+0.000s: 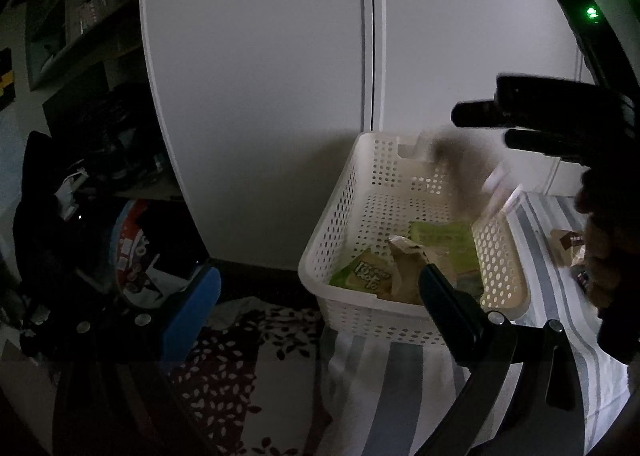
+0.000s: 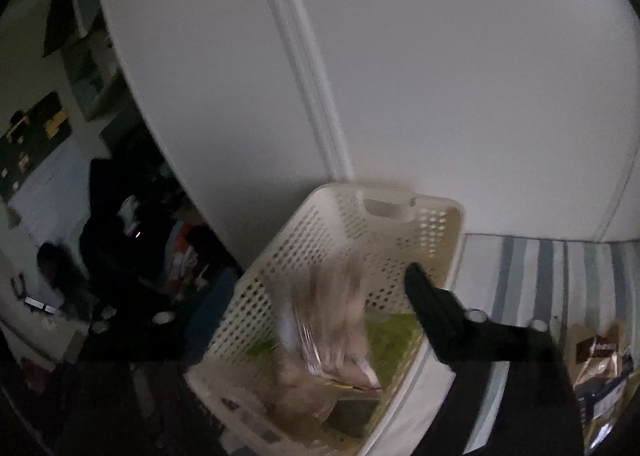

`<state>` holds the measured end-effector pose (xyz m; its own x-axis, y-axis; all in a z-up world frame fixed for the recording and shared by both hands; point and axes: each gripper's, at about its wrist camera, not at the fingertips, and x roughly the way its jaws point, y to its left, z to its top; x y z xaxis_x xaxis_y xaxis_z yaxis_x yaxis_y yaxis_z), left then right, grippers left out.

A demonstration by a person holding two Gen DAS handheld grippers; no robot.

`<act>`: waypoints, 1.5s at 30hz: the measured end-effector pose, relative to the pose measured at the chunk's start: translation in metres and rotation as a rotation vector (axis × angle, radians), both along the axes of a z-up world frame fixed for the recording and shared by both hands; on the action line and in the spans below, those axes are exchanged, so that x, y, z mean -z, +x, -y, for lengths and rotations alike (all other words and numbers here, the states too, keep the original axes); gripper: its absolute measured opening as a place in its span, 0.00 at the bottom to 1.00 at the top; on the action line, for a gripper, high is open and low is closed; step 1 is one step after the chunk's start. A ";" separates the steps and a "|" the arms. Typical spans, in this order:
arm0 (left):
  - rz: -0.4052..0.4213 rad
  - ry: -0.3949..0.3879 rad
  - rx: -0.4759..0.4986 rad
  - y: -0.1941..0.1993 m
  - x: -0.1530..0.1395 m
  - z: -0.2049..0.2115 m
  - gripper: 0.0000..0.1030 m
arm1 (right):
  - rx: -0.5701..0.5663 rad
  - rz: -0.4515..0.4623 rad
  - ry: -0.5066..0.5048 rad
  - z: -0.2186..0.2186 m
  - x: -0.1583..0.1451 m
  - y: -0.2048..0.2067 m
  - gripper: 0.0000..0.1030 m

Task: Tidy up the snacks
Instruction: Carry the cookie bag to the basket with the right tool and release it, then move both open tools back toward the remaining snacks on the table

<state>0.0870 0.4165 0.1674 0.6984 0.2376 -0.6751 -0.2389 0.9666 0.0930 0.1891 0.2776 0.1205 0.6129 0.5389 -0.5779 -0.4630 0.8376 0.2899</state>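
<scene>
Snack packet blurred above basket; right tool spread apart, left tool likewise

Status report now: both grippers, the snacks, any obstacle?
Left gripper open, empty, at the white basket. Right gripper open above the basket, a blurred snack packet between the fingers, apparently dropping in. Green packets already inside. Nothing in the way.

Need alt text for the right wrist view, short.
A blurred snack packet falls between the open right gripper fingers into a white perforated basket holding green packets, beside a striped cloth and white cabinet doors.
</scene>
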 end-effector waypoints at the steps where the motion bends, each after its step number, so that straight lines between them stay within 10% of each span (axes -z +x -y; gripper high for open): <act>1: -0.001 0.001 0.002 0.000 0.001 0.000 0.98 | 0.005 -0.004 0.001 0.003 0.001 0.001 0.84; 27: 0.014 -0.015 0.125 0.017 -0.015 0.053 0.98 | 0.209 -0.169 0.054 0.131 0.061 -0.012 0.87; 45: 0.003 -0.036 0.331 0.045 -0.020 0.152 0.98 | 0.506 -0.207 0.090 0.304 0.075 -0.043 0.87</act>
